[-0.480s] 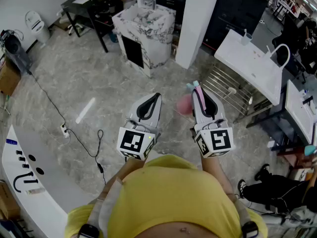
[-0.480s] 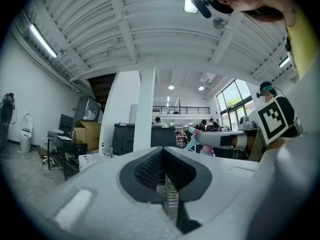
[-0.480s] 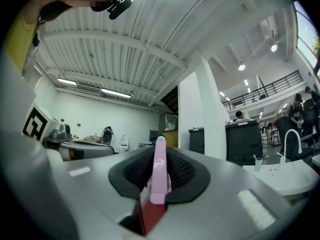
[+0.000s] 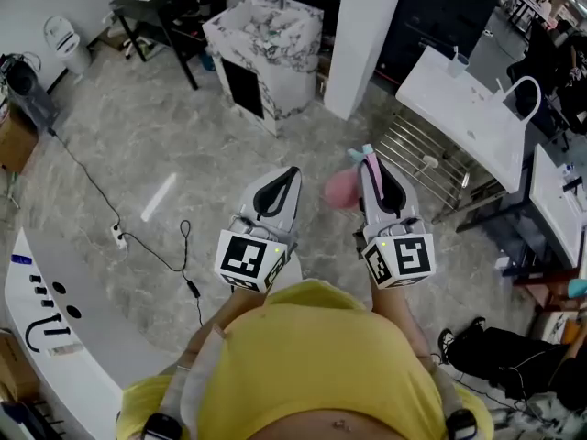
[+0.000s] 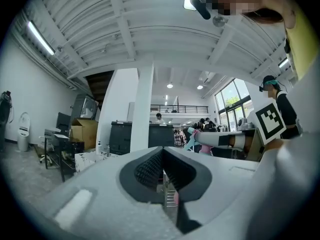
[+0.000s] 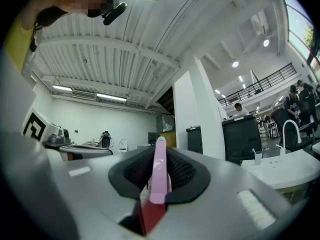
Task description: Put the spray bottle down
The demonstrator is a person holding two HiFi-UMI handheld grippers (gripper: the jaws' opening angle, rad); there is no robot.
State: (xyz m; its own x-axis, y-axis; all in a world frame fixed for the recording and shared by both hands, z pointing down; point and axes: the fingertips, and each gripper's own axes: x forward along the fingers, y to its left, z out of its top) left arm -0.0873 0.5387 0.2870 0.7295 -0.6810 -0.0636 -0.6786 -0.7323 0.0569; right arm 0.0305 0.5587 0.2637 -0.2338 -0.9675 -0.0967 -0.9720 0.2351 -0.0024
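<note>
Above the grey stone floor (image 4: 138, 154), the right gripper (image 4: 371, 165) is clamped on the pink spray bottle (image 4: 341, 189) (a pink part stands upright between its pads), held in mid-air; the left gripper (image 4: 290, 174) has its jaws together, empty.

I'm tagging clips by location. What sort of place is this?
Probably a large workshop or test hall staged with household fixtures: a white sink counter, a freestanding marble-patterned cabinet and a ribbed industrial ceiling with a mezzanine railing beyond.
</note>
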